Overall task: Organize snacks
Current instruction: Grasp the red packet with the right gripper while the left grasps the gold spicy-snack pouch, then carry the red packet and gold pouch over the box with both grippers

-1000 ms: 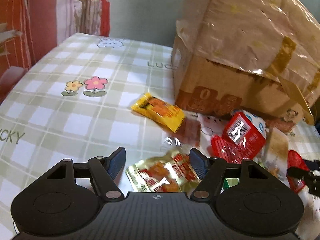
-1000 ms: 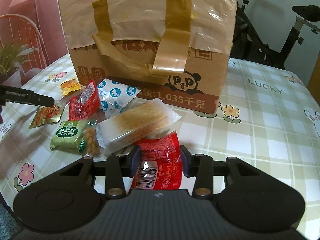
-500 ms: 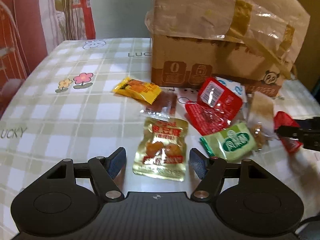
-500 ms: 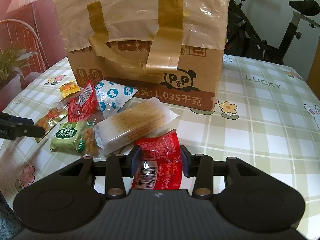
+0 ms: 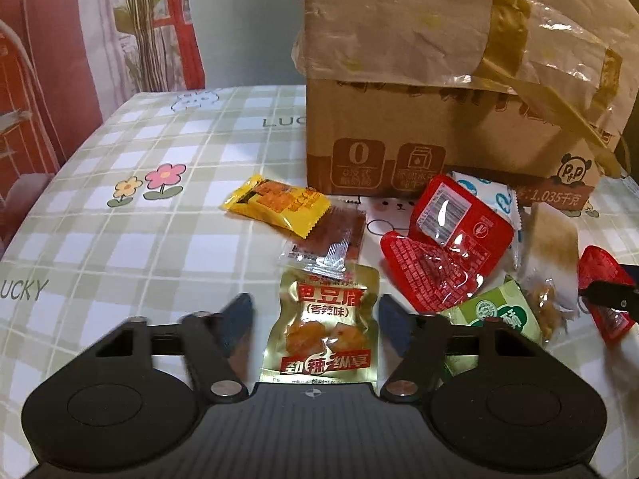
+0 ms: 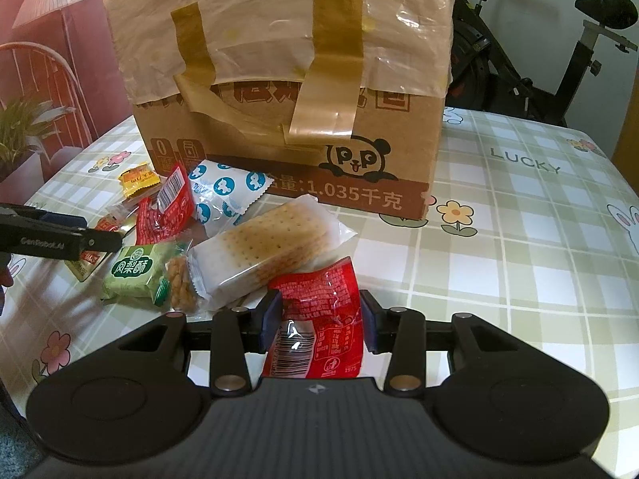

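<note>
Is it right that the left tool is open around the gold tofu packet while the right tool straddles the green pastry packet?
Not quite. The right tool straddles a red packet, as the right wrist view shows; the green pastry packet lies off to its left. The left tool is open around the gold tofu packet.

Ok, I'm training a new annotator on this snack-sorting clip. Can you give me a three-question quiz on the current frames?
1. True or false: the left gripper has its jaws closed on the gold tofu packet.
2. What sits between the right gripper jaws? A) green pineapple cake packet B) red snack packet C) cracker pack
3. Fill in: the snacks lie in front of a taped cardboard ____.

Key: 1 false; 2 B; 3 box.
</note>
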`<state>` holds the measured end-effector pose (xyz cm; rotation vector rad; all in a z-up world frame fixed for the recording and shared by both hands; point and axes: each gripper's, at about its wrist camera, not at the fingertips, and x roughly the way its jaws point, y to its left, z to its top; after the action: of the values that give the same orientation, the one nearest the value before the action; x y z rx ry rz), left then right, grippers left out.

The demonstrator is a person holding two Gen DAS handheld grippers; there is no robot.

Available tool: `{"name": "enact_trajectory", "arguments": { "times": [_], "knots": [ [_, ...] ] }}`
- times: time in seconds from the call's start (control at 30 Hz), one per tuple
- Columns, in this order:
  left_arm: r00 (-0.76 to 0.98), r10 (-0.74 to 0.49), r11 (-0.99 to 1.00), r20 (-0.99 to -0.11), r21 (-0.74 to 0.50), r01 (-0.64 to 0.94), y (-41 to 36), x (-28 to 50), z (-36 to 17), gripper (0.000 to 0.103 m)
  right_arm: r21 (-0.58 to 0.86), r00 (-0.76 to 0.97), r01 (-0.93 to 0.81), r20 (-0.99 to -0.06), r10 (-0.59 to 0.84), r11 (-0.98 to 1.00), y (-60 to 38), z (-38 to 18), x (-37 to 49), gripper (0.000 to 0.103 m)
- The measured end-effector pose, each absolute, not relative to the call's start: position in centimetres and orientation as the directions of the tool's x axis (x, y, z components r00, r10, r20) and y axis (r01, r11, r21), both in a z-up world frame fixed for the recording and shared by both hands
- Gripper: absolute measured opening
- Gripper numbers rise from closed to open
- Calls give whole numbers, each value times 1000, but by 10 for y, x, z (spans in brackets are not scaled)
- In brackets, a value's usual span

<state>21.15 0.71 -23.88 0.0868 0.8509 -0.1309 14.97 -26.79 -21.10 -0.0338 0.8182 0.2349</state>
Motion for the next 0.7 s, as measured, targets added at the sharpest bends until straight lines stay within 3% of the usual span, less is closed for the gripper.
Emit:
{"name": "enact_trajectory", "arguments": {
  "times": [0.13,0.37,0.7],
  "knots": [
    [669,-71,985,-740,53,164,-1,199,-231,39,64,659,-220,-726,197,973,-268,-211,150,43],
    [676,-83,994,-733,-14,107,9,177,-221,38,64,662,-226,-722,201,972,-268,-207,148,37],
    [731,-99,995,-676,-70,70,20,159,-193,38,102,684,-221,-693,229,970,-273,-191,141,18]
  ]
}}
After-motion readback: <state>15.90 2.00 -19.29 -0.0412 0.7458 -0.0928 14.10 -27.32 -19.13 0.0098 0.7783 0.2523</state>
